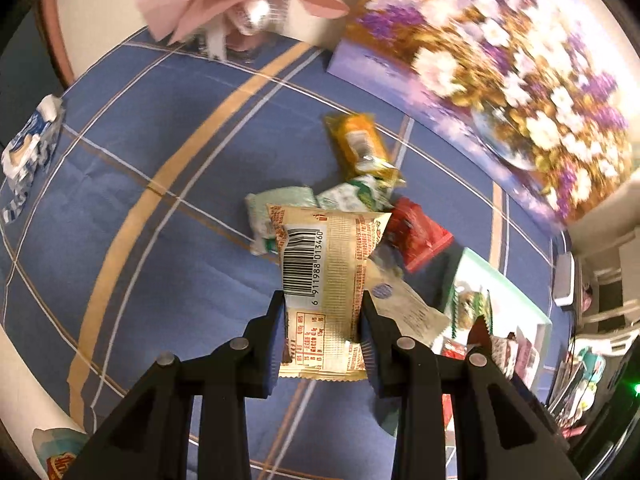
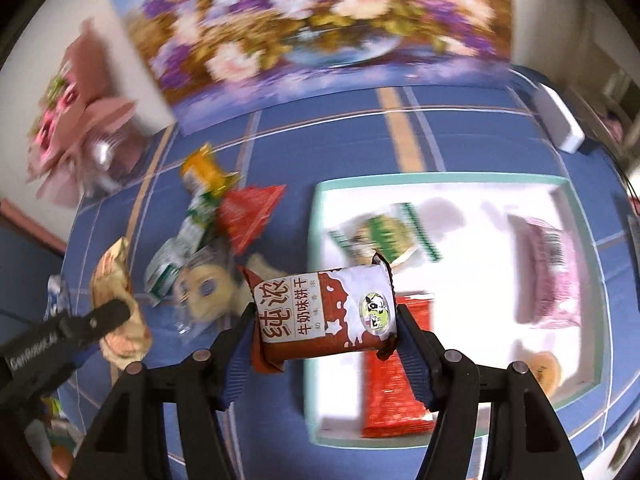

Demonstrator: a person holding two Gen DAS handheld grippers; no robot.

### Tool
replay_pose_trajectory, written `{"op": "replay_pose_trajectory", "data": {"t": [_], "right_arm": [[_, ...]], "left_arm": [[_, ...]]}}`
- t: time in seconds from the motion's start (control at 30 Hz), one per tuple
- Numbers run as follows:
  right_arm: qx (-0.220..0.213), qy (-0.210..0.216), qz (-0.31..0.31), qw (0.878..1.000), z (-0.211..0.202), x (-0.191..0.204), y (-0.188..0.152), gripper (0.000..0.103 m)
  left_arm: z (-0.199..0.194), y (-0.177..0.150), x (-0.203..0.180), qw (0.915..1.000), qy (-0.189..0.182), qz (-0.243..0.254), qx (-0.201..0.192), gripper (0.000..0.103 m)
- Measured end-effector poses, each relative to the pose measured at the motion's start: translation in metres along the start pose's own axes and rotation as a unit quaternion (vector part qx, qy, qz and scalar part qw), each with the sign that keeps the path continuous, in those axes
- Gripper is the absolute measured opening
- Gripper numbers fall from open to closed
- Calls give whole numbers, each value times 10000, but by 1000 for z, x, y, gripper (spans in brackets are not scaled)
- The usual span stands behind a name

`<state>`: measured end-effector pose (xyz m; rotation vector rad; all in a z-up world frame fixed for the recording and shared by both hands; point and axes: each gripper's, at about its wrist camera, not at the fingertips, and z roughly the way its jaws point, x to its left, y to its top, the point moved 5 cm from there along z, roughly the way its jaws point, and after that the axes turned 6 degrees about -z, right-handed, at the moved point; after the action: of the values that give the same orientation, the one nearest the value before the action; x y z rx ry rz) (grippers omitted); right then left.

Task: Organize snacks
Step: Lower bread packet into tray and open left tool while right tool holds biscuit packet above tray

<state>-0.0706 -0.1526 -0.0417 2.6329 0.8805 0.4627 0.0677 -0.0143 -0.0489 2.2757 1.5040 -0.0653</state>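
Observation:
My left gripper [image 1: 324, 300] is shut on a cream snack packet [image 1: 324, 256], barcode side up, above the blue checked cloth. Beyond it lies a pile: a yellow packet [image 1: 360, 146], green-white packets [image 1: 280, 208] and a red packet [image 1: 420, 234]. My right gripper [image 2: 325, 312] is shut on a brown-and-white biscuit packet [image 2: 324, 316], held crosswise over the left edge of the white tray [image 2: 316, 224]. The tray holds a green packet [image 2: 380, 236], a pink packet [image 2: 548, 268], a red packet [image 2: 396, 392] and an orange one [image 2: 540, 368]. The left gripper [image 2: 116, 312] with its cream packet [image 2: 116, 280] shows at the left of the right wrist view.
A flower painting [image 2: 320, 20] leans at the back of the table. A pink bouquet [image 2: 76, 120] stands at the back left. A blue-white carton [image 1: 32, 144] lies at the far left. A white box [image 2: 560, 120] sits at the back right. The tray [image 1: 516, 292] shows in the left wrist view.

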Motion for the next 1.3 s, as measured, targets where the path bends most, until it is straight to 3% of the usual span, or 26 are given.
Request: {"op": "replay_pose_trajectory", "data": {"t": [0.3,0.67,1.3], "right_arm": [[-67,-58,837,9964,-12,-78,2,68],[-114,-180,1464,9890,-22,-146,-9,68],[-98,-142,1840,9828,-22,-191,-21,68]], "left_arm": [[7,-29,-52,9986,-67,515,126,35],[22,-72,-114,9914,-169,1230,419,35],[66,-129,-181,9759,-98,2014,832,35]]}}
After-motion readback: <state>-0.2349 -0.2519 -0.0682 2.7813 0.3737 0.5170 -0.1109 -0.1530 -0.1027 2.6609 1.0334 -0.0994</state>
